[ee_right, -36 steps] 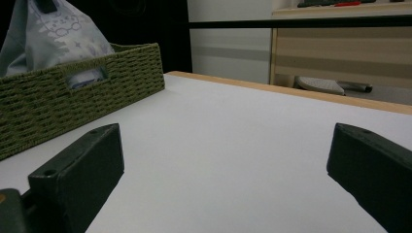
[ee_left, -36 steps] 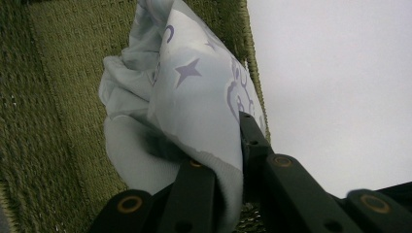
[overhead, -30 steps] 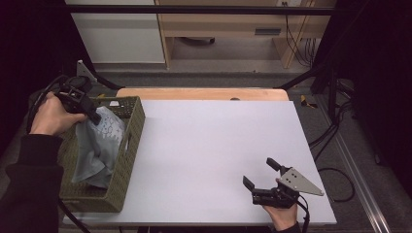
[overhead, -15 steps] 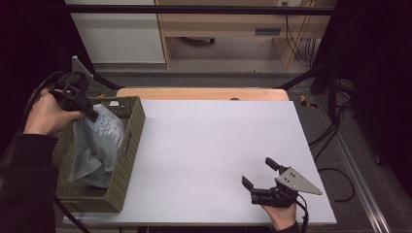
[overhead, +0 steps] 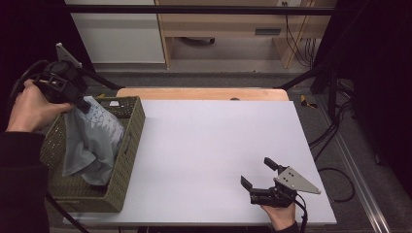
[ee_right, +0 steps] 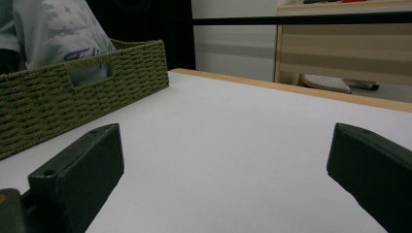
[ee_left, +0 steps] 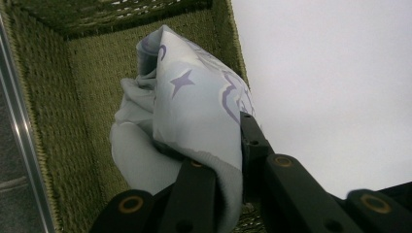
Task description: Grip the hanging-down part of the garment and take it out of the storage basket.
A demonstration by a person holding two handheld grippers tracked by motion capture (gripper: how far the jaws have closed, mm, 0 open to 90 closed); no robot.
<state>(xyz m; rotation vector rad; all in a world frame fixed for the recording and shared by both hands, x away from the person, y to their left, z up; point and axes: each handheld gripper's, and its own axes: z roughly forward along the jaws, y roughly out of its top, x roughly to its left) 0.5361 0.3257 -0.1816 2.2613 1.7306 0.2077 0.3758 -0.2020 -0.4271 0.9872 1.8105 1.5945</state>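
A: Start nearest you. Where is your right gripper [overhead: 257, 171]?

B: It sits low by the near right corner of the bench [overhead: 214, 141], held in your right hand [overhead: 279, 216] at the near edge. Its 2 jaws are spread wide with nothing between them. In the right gripper view the same jaws frame bare white bench top, and the basket [ee_right: 58, 97] stands beyond them on the left of that picture.

A: And the basket itself?

B: A green woven basket [overhead: 127, 145], long side running along the left edge of the bench, from close to the near left corner toward the far left corner. In the right gripper view there is a handle slot in its wall.

A: Where is the cloth?

B: The pale grey printed cloth [overhead: 92, 141] hangs over the basket. Its lower folds droop inside the basket, and its top corner is lifted above the far end of the rim.

A: What holds it up?

B: Your left gripper [overhead: 83, 104], at the far left of the bench, in your left hand [overhead: 29, 107]. In the left gripper view the 2 jaws are pressed together on a fold of the cloth [ee_left: 194, 107], pinching it, with star and line prints showing on the fabric and the basket's inner wall [ee_left: 97, 73] behind it.
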